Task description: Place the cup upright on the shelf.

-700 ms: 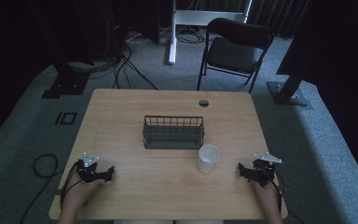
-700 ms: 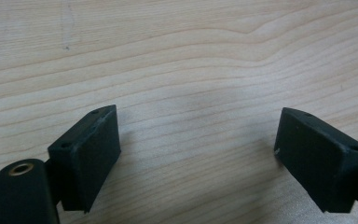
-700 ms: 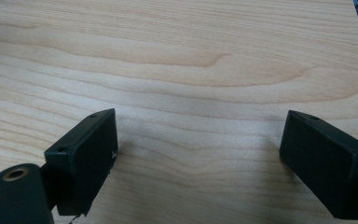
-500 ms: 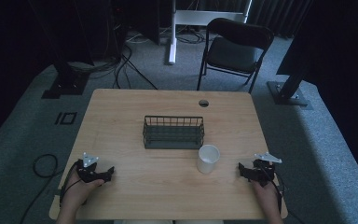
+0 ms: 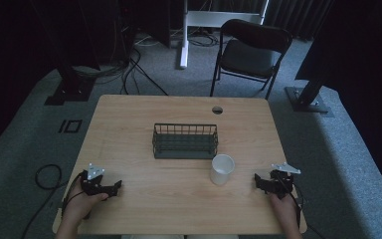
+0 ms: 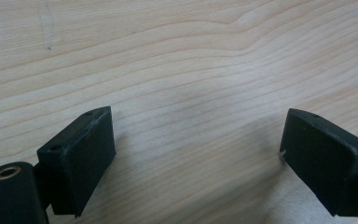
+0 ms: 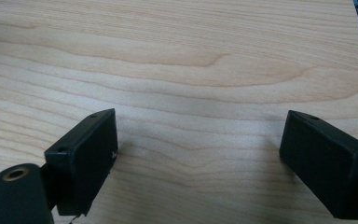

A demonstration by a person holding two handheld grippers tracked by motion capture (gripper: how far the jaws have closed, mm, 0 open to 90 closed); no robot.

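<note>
White cup stands upright, seemingly empty, beside wire basket.

Cup just before basket's right end

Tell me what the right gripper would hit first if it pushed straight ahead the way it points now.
Probably the cup. In the high view the right gripper sits low on the table, open, pointing toward the middle, with the cup nearest in that line. Its own view shows bare wood between the jaws, so the line may miss.

Basket and cup block mid-table; elsewhere free.
</note>
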